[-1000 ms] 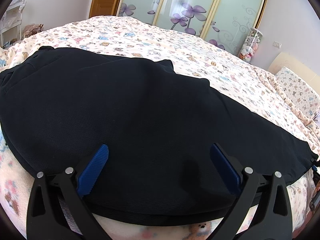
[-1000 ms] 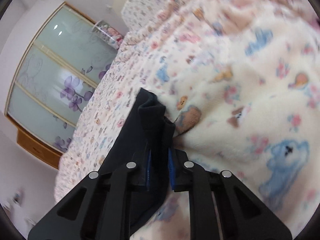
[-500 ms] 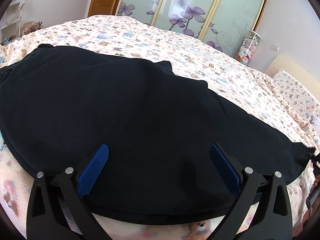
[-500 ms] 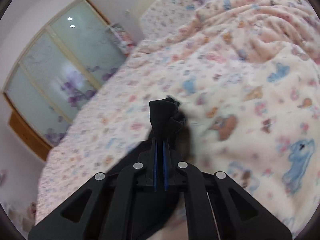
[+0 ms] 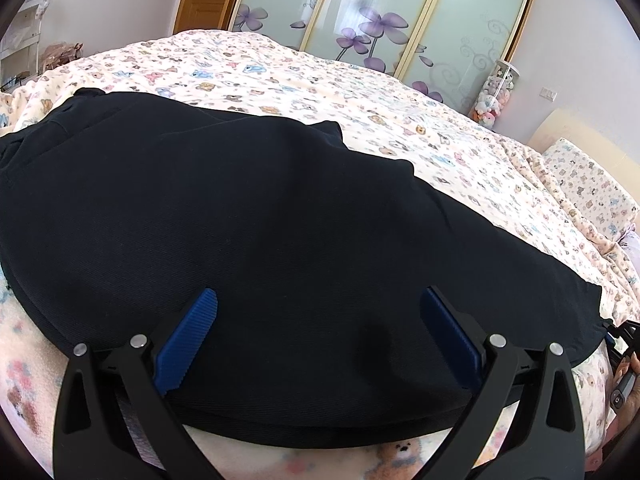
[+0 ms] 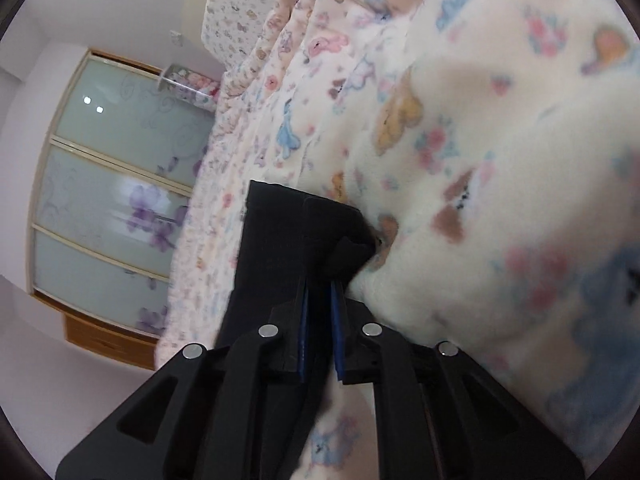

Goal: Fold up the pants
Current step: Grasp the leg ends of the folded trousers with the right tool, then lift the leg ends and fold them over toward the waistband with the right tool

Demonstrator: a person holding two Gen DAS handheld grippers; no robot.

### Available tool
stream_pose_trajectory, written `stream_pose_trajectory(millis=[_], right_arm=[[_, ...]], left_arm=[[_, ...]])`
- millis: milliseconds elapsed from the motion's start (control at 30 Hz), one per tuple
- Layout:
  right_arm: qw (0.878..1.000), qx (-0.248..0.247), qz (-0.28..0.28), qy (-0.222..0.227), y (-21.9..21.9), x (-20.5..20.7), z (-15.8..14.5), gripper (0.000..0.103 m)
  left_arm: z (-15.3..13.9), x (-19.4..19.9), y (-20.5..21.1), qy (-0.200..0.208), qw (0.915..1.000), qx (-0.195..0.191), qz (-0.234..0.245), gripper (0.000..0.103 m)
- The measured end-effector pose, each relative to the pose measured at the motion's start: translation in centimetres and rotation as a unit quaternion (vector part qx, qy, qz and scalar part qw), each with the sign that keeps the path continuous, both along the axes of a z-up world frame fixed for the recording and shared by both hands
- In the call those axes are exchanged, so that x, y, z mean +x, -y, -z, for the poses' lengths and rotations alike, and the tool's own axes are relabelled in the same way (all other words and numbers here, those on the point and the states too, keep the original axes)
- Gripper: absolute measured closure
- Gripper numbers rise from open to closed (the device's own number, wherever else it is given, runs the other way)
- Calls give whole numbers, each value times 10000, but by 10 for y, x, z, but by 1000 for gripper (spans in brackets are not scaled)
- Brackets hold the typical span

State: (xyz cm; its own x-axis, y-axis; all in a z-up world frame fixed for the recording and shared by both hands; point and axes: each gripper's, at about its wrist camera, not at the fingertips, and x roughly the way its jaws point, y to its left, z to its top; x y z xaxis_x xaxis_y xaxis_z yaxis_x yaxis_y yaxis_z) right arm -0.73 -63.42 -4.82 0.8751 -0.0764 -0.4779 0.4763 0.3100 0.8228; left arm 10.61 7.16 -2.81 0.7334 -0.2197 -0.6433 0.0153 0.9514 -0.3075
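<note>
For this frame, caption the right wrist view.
Right gripper shut on the black pants hem, above the teddy-print blanket.

Black pants (image 5: pixel 248 216) on cream blanket (image 5: pixel 360 92) printed with pastel bears.

The pants (image 5: pixel 248 216) lie flat across the near side of the bed (image 5: pixel 320 80), running left to right. The left gripper (image 5: pixel 318 328) sits over their near edge, while the right gripper (image 6: pixel 318 300) is at the far right end, pinching the hem. The wardrobe (image 5: pixel 380 12) stands behind the bed, with a pillow (image 5: pixel 588 184) to the right.
</note>
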Motion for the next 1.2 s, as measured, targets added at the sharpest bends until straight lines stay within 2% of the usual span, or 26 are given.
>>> stream_pose_trajectory(millis=[133,200,300,367,467,633,733,767,833,933,1033,1100,1200], right_arm=[[9983,-269,-11,514,-14,-3,-22,95],[9941,-698,-209,804,-33,-1,-46,95],[9838,-1325,-655,1011,-69,11,-78,95],[9725,-1704,-1087,1159,-106,24,-97,95],[9527,-2007,-1815,1384,-165,46,-114,95],[9211,-1837,-3015,1640,-254,81,-119,95],[8969,-1525,-3884,1466,-317,109,-100,95],[8851,-1461,-4247,1221,-344,120,-86,95],[8652,-1586,-4744,350,-390,141,-48,95],[8609,-1483,-4864,-158,-406,150,-15,95],[8597,-1613,-4846,64,-404,145,-28,95],[8570,-1755,-4844,129,-408,138,-31,95],[8446,-1901,-5003,137,-418,137,-33,95]], left_arm=[[0,0,-1,10,10000,-37,3,2],[0,0,-1,20,10000,-51,3,2],[-1,-1,-3,50,9999,-116,3,2],[-2,-1,-4,74,9998,-173,5,2],[-4,-3,-8,144,9993,-334,-2,2],[-8,-8,-16,249,9979,-587,-68,2],[-13,-14,-29,418,9942,-967,-192,2],[-15,-18,-37,513,9916,-1149,-289,2],[-19,-22,-50,635,9880,-1303,-527,2],[-22,-27,-71,712,9823,-1493,-879,2],[-27,-33,-89,822,9769,-1685,-1023,2],[-32,-37,-97,952,9751,-1643,-1141,2],[-37,-44,-106,1093,9715,-1665,-1288,2]])
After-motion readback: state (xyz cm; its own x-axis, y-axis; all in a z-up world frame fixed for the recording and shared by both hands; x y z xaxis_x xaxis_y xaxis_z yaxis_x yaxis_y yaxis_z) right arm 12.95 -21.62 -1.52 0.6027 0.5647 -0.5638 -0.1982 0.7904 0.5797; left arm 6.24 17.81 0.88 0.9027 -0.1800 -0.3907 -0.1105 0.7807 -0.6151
